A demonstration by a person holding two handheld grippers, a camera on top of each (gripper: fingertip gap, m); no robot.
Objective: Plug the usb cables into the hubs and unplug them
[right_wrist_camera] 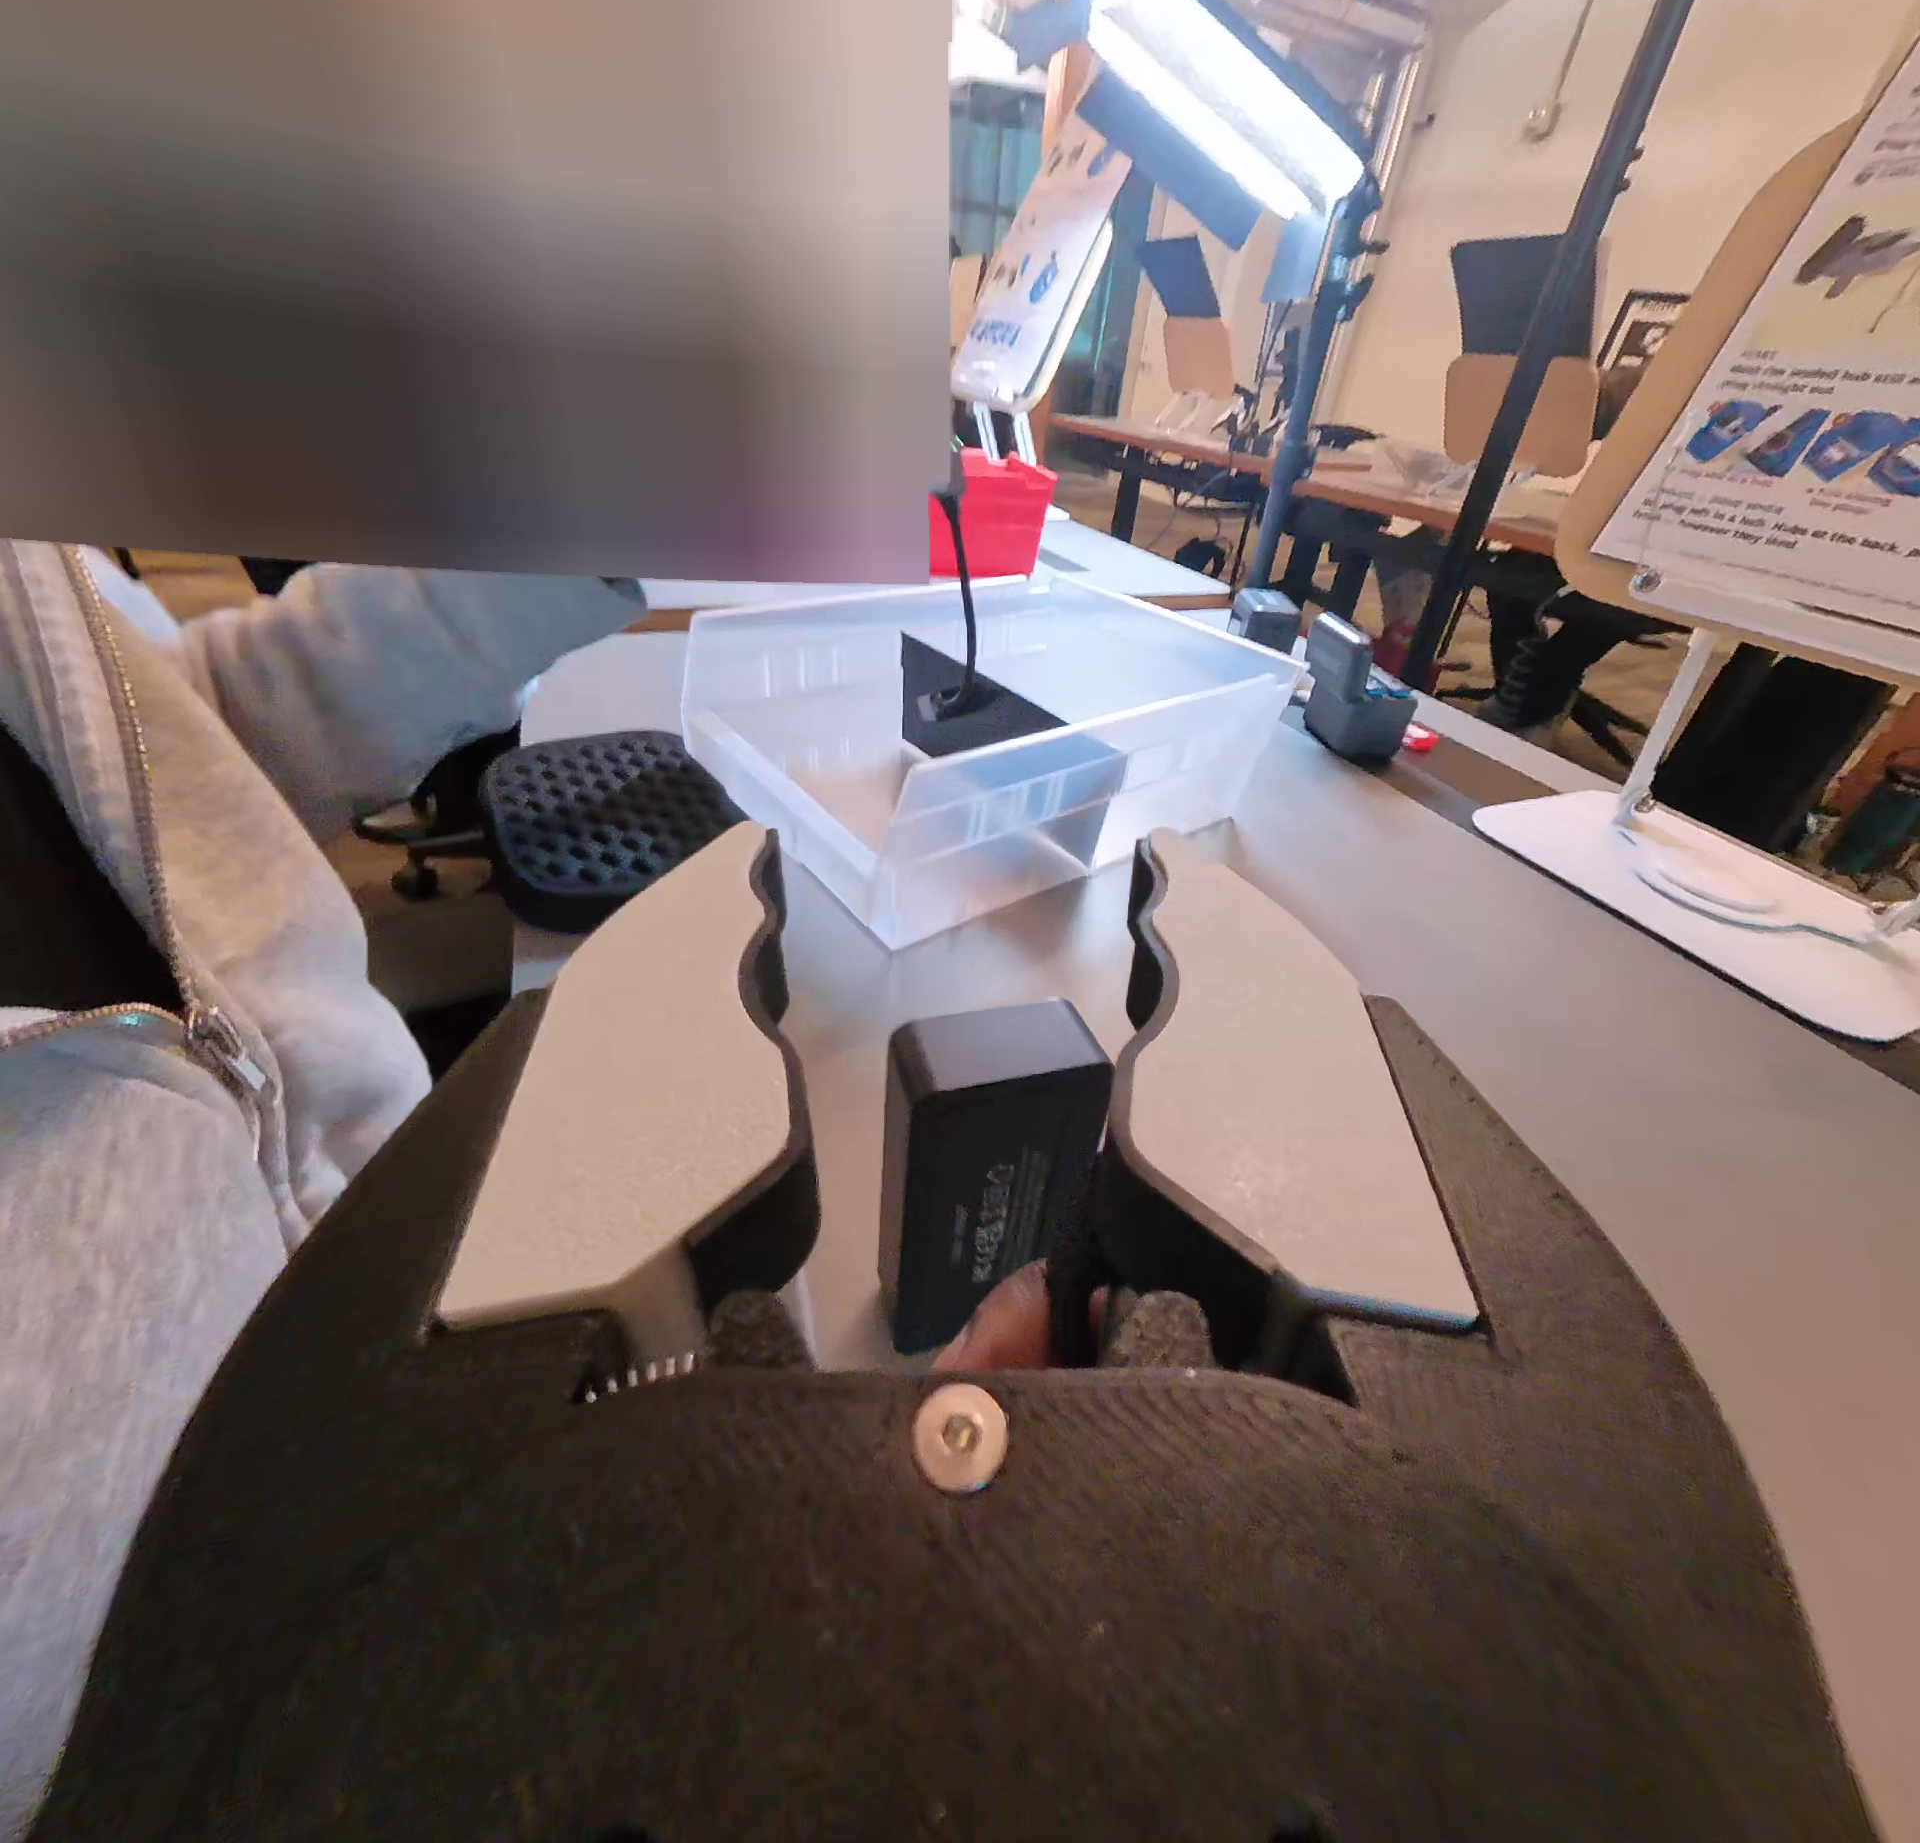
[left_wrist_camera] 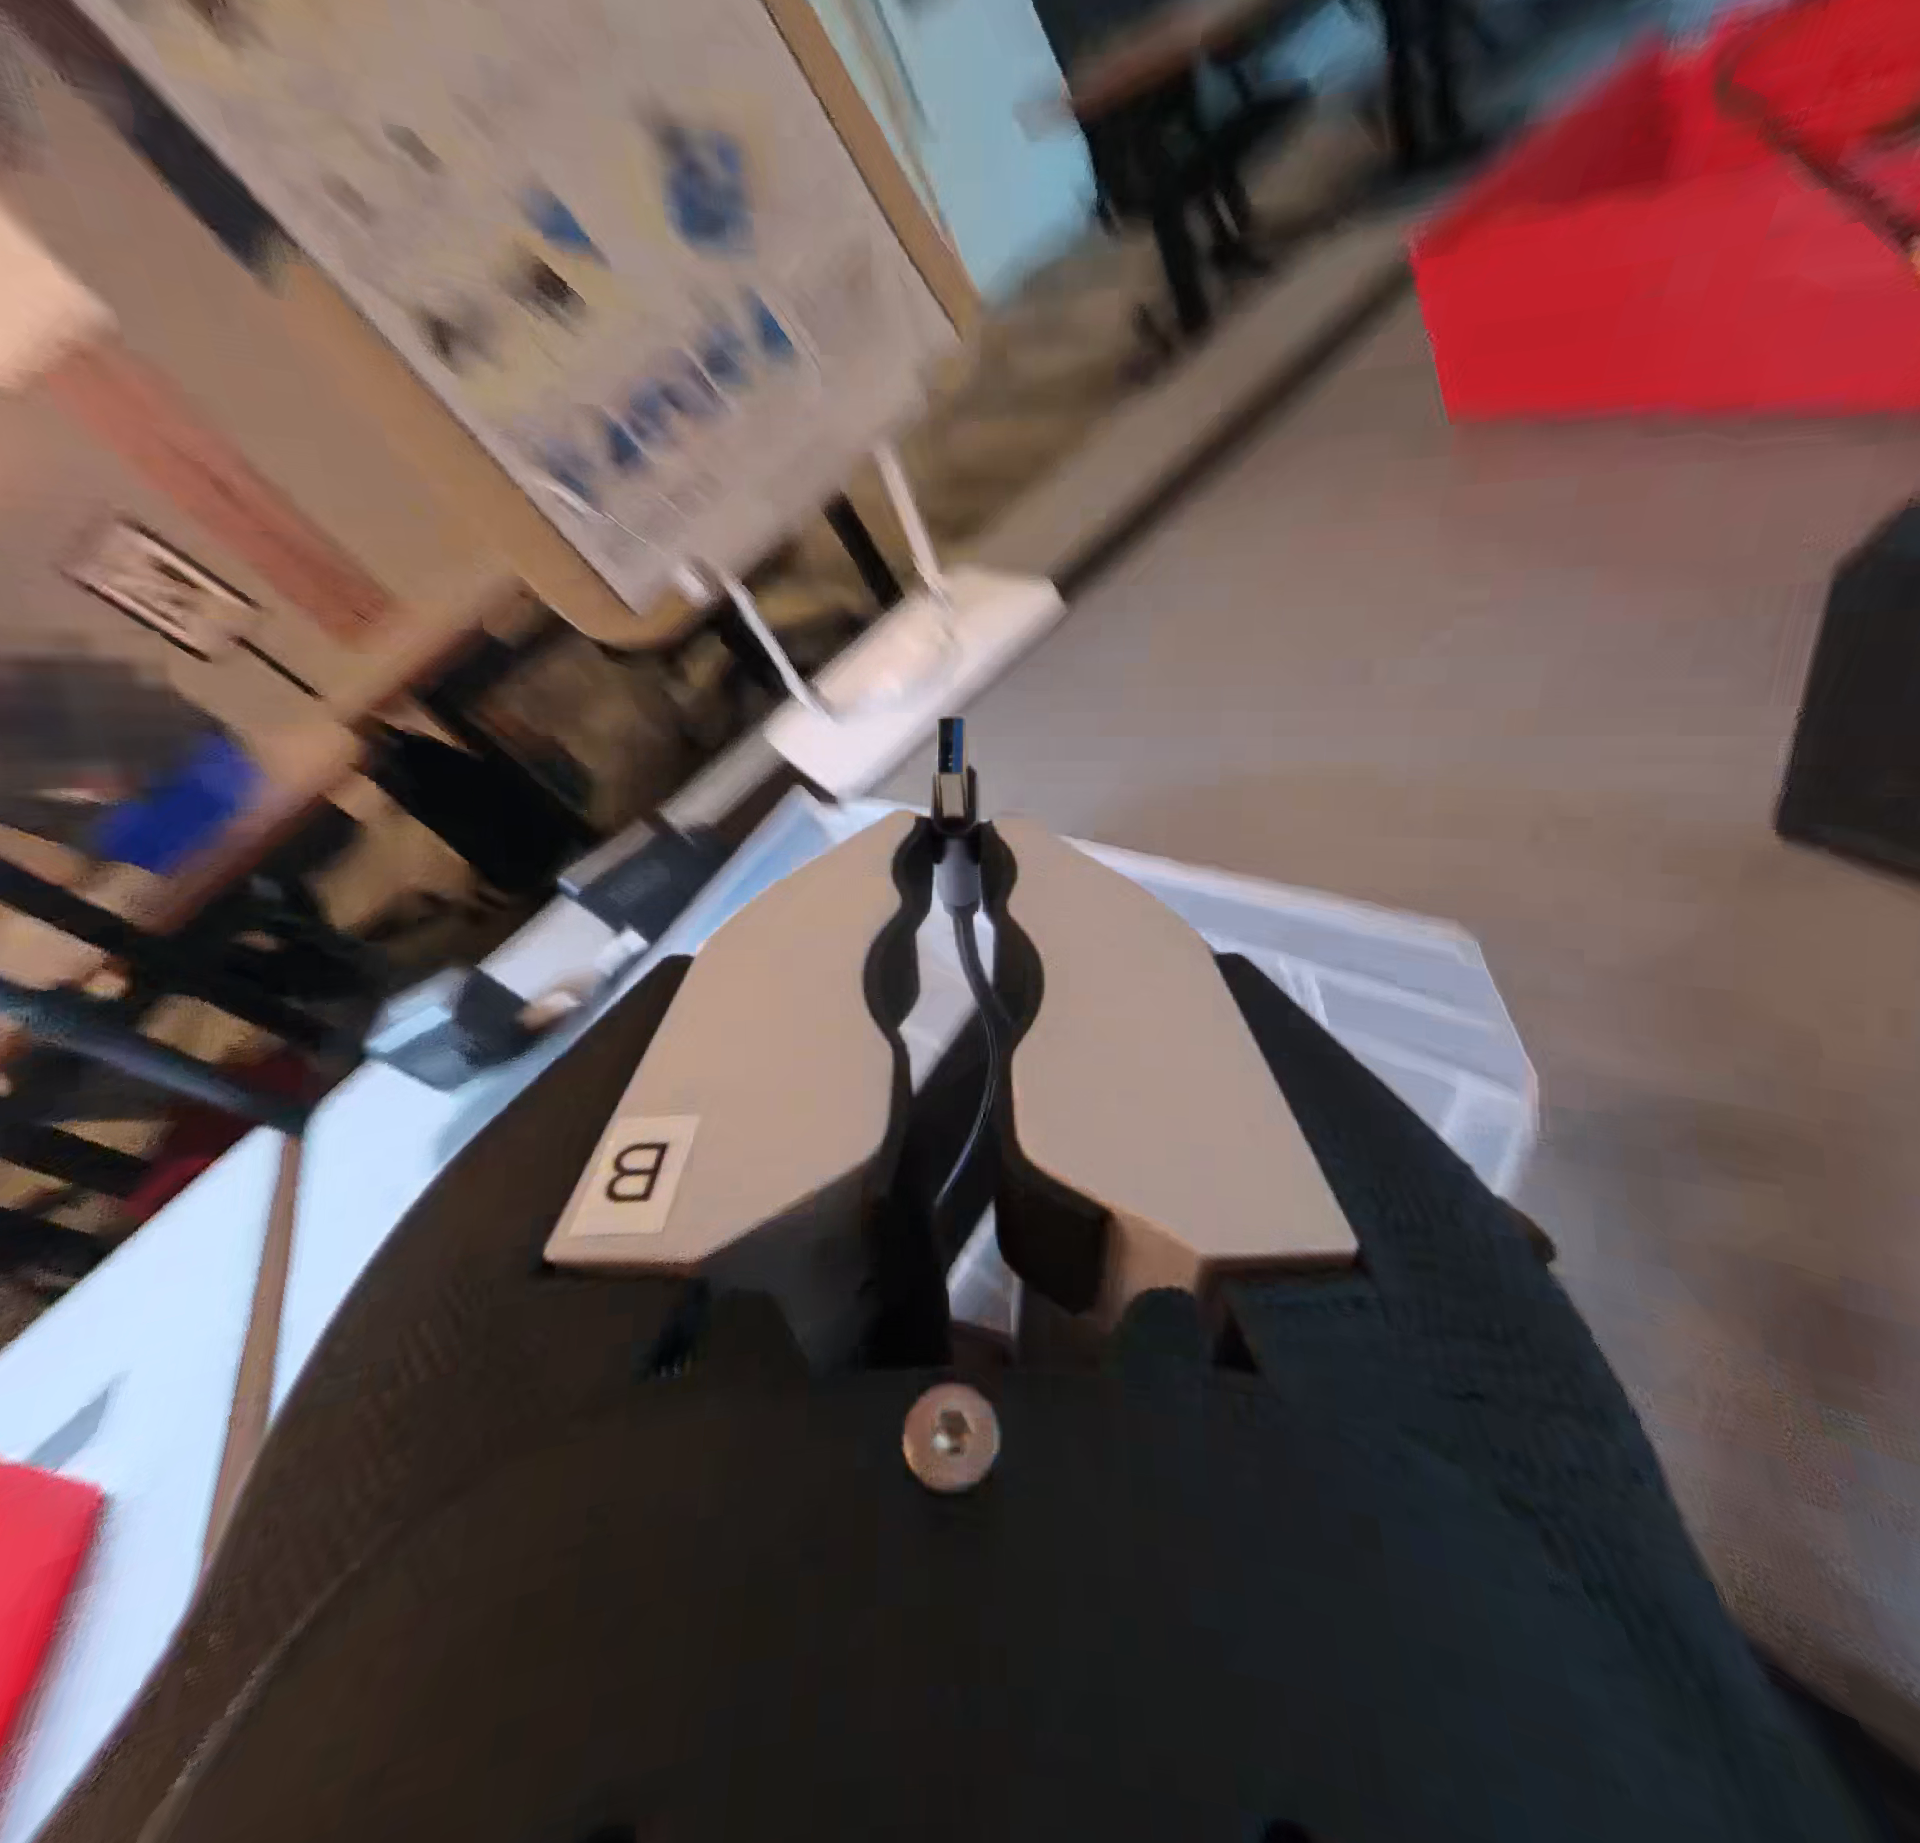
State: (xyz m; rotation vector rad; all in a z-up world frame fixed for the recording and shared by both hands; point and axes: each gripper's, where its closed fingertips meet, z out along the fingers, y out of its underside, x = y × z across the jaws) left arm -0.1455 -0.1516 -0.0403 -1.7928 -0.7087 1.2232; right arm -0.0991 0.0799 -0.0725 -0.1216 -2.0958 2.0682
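In the left wrist view my left gripper (left_wrist_camera: 956,832) is shut on a black USB cable (left_wrist_camera: 982,1045). Its metal plug (left_wrist_camera: 954,767) sticks out past the fingertips, and the cable runs back between the fingers. In the right wrist view my right gripper (right_wrist_camera: 956,858) is open. A black hub (right_wrist_camera: 987,1159) lies on the table between its fingers, close against the right finger, with a person's fingertip (right_wrist_camera: 992,1320) at its near end. Farther off, a second black hub (right_wrist_camera: 971,718) sits in a clear plastic bin (right_wrist_camera: 1184,744). Its black cable (right_wrist_camera: 968,609) rises up behind a blurred patch.
The clear bin also shows under my left gripper (left_wrist_camera: 1351,972). A red bin (right_wrist_camera: 997,526) stands behind it. Grey devices (right_wrist_camera: 1351,697) and a white stand base (right_wrist_camera: 1662,889) with an instruction sheet (right_wrist_camera: 1787,359) are at the right. A person's grey sleeve (right_wrist_camera: 156,962) is at the left. My hands' fingertips stand some 25 cm from each other.
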